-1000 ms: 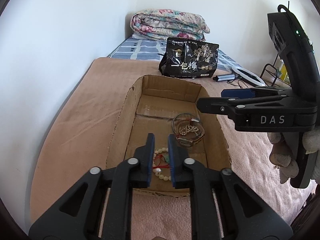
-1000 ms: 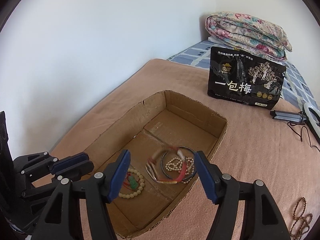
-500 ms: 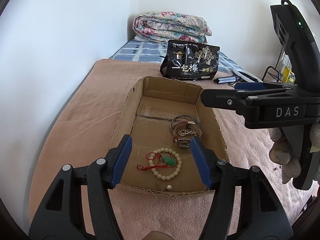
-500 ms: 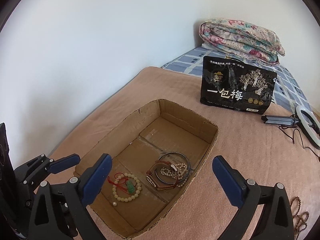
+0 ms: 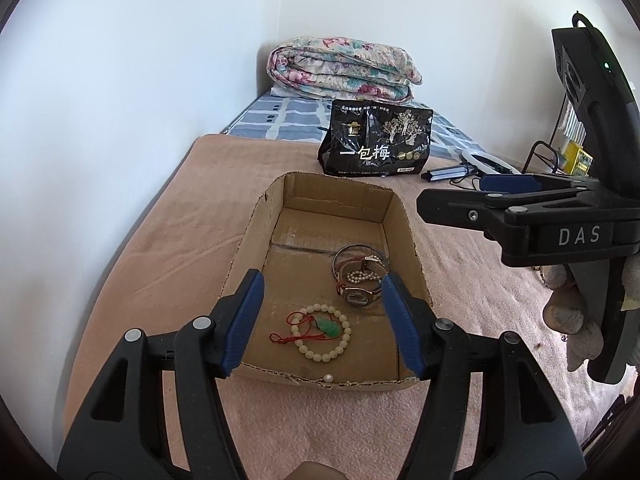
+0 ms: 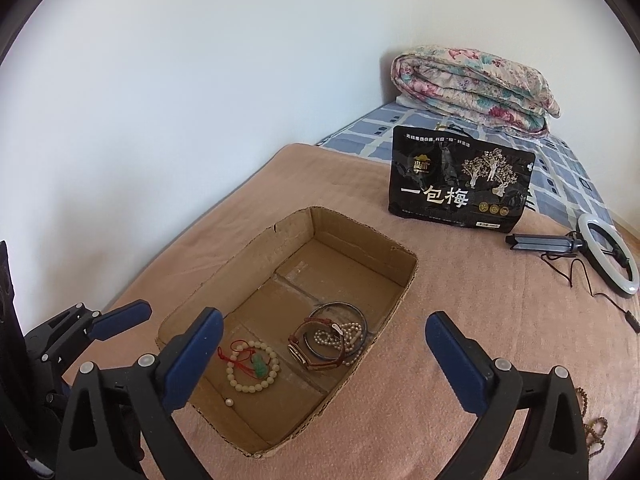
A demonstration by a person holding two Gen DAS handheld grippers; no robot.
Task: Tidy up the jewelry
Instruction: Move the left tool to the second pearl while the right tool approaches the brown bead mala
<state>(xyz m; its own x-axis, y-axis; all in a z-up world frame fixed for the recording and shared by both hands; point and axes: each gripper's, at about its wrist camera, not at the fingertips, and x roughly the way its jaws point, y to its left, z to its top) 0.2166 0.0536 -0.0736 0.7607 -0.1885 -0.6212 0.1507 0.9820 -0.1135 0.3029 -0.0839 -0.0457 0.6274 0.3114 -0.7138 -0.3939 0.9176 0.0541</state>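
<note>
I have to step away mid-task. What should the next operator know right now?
Left tool: open, empty, above the near end of the cardboard box.
Right tool: open, empty, above the box's right side.
In the box: bead bracelet with green pendant, loose pearl, and a pile of bangle, watch and pearl strand.
Left: brown bead string on the blanket at the right edge of the right wrist view, outside the box.

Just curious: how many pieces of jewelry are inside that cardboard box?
At least 5: a beaded bracelet and loose pearl near the front, and a bangle, watch and pearl strand piled together; overlaps may hide more.
</note>
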